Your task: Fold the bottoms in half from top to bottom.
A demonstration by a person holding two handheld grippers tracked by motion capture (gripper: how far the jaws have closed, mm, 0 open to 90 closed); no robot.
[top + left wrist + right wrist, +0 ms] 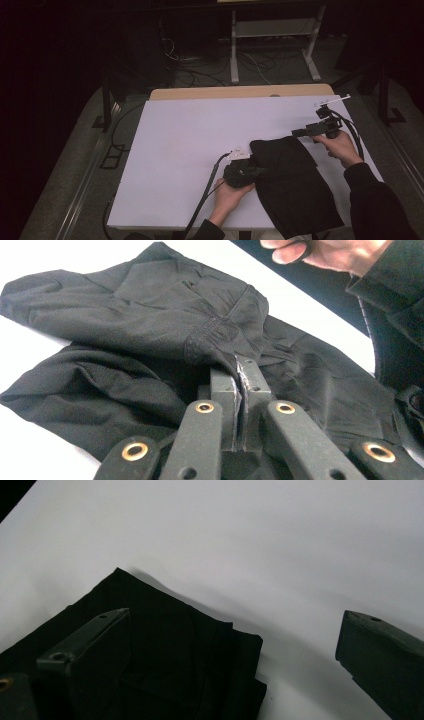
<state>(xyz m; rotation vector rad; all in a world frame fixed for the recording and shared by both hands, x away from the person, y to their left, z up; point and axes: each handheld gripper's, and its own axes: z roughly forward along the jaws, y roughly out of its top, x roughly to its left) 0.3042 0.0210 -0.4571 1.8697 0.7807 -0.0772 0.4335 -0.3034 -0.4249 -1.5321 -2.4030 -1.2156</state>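
Black garment (150,330) pinched between left gripper (241,371) fingers

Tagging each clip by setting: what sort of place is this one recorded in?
Probably a lab or workshop set up for recording, not a home. A plain white table holds just a black garment, loose cables trail over the floor behind, and a bare metal frame stands there in a dim room.

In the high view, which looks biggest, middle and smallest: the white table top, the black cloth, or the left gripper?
1. White table top, biggest.
2. Black folded cloth.
3. Black left gripper, smallest, clamped on the cloth's edge.
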